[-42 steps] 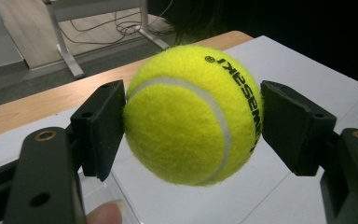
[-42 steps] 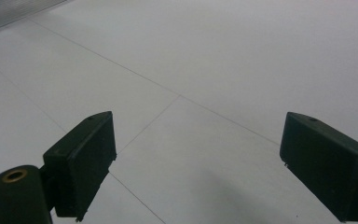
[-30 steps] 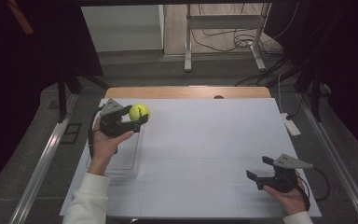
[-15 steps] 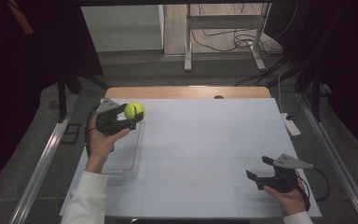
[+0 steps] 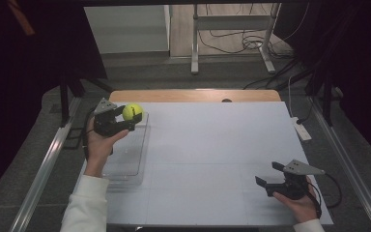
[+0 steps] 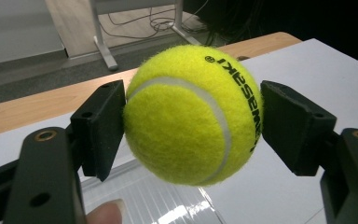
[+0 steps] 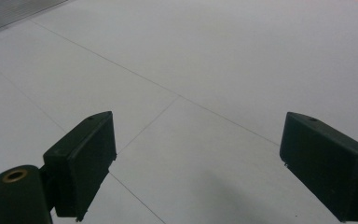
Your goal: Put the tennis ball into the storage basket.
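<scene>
Ball: yellow tennis ball (image 5: 133, 111) is sitting clamped in L gripper (image 5: 125, 121), held up off the table at far-left, over the far end of the clear tray (image 5: 137, 162). In the L gripper view the ball (image 6: 193, 114) is filling the gap btwn both black pads, left pad (image 6: 103, 126) and right pad (image 6: 292, 126) pressing on its sides; white seam curving across the front, black print running along the right side.

L gripper: jaws are gripping the ball, pointing toward table's right side. Grey plate on top; cable is trailing off at the left. Left hand (image 5: 99, 142) is wrapping the handle from below; white sleeve (image 5: 84, 205) coming in from bottom edge. A fingertip (image 6: 109, 212) is showing at the bottom of the L gripper view.

Tray: clear plastic, shallow, lying along left edge of the white table (image 5: 212, 159), just beneath and nearer than the ball. Whether ball is touching its rim – can't tell.

R gripper: (image 5: 270, 179) is resting low at near-right corner, well apart from ball and tray. Jaws are standing wide apart, nothing btwn them; in the R gripper view they are framing bare white tabletop (image 7: 191, 70) w/ thin seam lines. Right hand (image 5: 299, 203) is holding it from behind.

Surrounds: wooden table edge (image 5: 193, 95) is showing past the white surface; cables (image 5: 232, 38) on the floor beyond.
</scene>
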`<state>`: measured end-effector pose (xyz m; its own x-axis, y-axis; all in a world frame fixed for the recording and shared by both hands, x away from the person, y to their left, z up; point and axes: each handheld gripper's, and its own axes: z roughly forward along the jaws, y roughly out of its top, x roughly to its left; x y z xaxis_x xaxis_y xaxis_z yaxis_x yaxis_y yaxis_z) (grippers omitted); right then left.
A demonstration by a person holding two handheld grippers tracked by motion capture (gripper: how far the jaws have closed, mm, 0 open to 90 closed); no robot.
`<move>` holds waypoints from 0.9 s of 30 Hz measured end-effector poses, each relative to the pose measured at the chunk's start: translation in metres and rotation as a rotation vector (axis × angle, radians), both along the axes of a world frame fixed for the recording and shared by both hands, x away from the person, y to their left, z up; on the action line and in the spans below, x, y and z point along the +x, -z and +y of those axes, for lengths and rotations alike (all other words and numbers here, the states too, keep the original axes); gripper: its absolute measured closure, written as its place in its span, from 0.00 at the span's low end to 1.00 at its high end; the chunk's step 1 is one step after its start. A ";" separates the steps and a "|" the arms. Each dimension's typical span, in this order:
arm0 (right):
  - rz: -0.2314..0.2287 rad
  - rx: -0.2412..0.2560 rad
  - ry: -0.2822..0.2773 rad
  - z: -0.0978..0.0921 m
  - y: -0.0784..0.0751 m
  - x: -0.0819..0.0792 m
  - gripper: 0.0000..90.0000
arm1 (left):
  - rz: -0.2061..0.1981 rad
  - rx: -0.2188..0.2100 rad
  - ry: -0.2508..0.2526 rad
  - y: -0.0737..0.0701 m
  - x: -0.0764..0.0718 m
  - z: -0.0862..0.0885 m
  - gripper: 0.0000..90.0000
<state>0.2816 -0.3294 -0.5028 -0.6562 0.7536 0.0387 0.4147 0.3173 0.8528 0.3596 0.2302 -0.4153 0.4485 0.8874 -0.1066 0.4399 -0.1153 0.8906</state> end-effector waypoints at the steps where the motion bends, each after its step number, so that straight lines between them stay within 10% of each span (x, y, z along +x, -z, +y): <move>1: 0.000 0.000 0.000 0.000 0.000 0.000 0.12 | 0.001 0.000 -0.004 0.001 0.001 0.001 0.29; 27: -0.005 0.017 0.000 -0.001 -0.002 -0.001 0.12 | 0.058 0.025 -0.080 0.001 0.014 0.018 0.30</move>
<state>0.2808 -0.3302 -0.5009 -0.6561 0.7532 0.0483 0.4109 0.3027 0.8599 0.3741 0.2478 -0.4166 0.3697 0.9229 -0.1080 0.4996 -0.0994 0.8605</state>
